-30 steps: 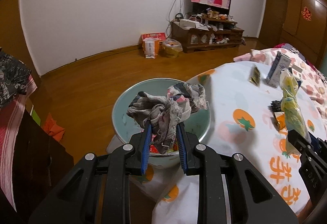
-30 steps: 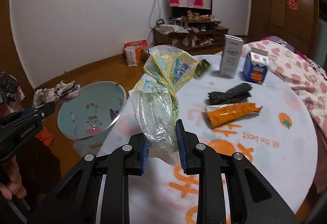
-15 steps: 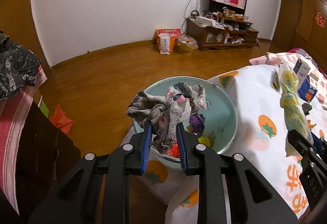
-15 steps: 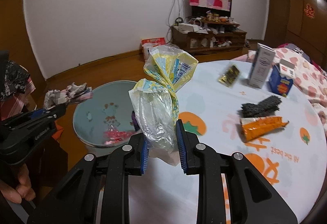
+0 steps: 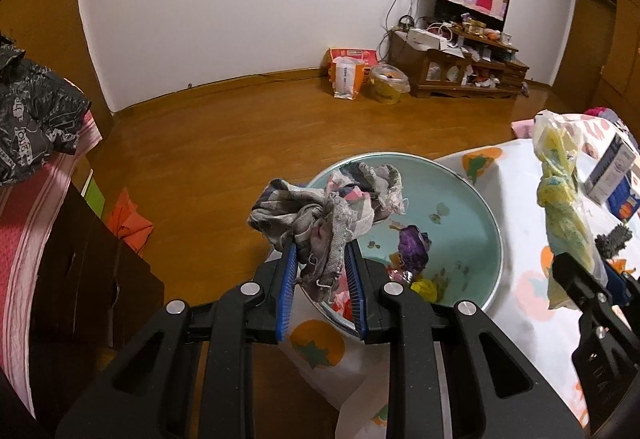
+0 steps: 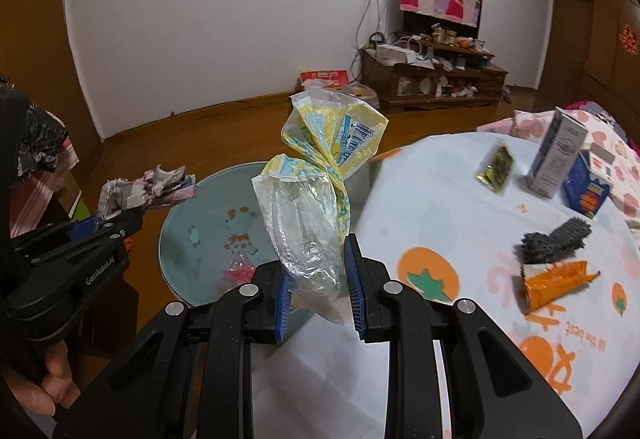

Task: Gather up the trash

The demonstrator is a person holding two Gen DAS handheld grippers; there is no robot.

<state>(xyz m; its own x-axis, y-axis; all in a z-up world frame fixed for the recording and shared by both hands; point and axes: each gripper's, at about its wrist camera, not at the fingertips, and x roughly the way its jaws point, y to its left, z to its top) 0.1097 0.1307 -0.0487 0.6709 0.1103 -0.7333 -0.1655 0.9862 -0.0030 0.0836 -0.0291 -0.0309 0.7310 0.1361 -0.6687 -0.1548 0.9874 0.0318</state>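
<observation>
A: Left gripper (image 5: pixel 320 263)?
B: Clamped on a crumpled rag (image 5: pixel 320 215), center frame, over the near rim of the bin (image 5: pixel 472 199). Wrappers already inside.
A: Right gripper (image 6: pixel 316 271)?
B: Pinching a plastic bag (image 6: pixel 312 207), mid frame, betw bin & table (image 6: pixel 440 199). Orange wrapper (image 6: pixel 556 281), grey pad (image 6: pixel 554 241), boxes (image 6: pixel 560 159) on the cloth, right side

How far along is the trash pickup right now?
Done: wrappers already lie in the bin. In hand: the left tool grips a crumpled rag at the bin's rim, and the right tool grips a plastic bag. Left on the table: orange wrapper, dark scrap, foil packet, two boxes.
</observation>
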